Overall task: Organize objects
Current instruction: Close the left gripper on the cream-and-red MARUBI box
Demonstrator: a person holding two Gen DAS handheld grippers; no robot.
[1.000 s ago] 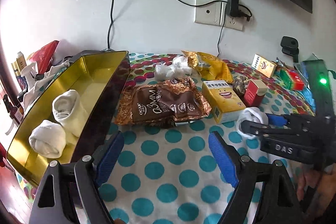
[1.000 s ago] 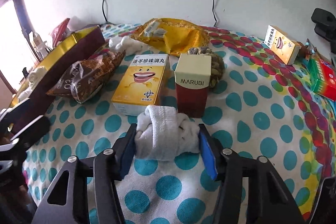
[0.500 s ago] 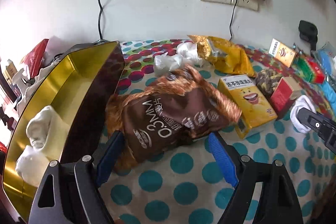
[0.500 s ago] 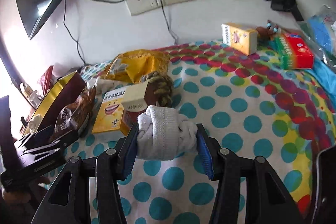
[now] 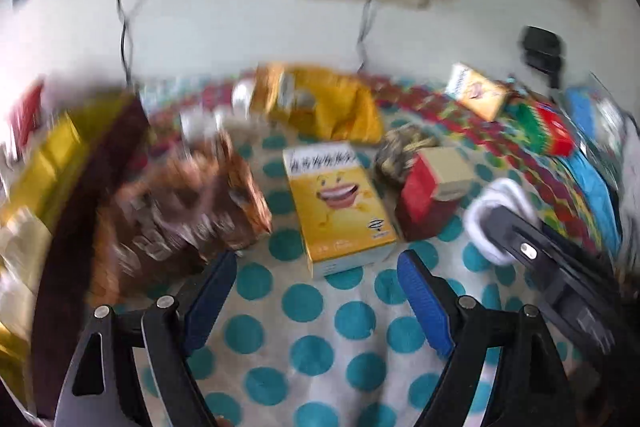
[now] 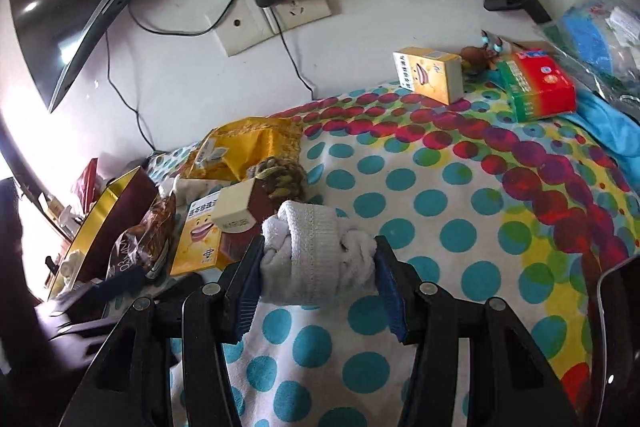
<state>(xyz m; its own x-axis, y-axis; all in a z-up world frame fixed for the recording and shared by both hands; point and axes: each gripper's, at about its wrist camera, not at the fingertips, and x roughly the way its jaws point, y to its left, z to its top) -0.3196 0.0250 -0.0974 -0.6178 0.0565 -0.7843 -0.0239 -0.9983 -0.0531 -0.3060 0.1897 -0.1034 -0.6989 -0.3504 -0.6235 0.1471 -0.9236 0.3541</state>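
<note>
Polka-dot table (image 6: 460,211) beneath: right tool (image 6: 318,291) clamped on rolled sock (image 6: 316,255); left tool (image 5: 316,291) spread apart, empty, near yellow box (image 5: 340,207).

"MARUBI" reads upside down on the red box's cream lid (image 6: 236,207)

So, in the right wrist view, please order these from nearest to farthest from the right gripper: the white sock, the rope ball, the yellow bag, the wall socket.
1. White sock: held between the fingers of the right gripper.
2. Rope ball: just behind the sock, slightly left.
3. Yellow bag: farther back, left.
4. Wall socket: on the wall, farthest.
</note>
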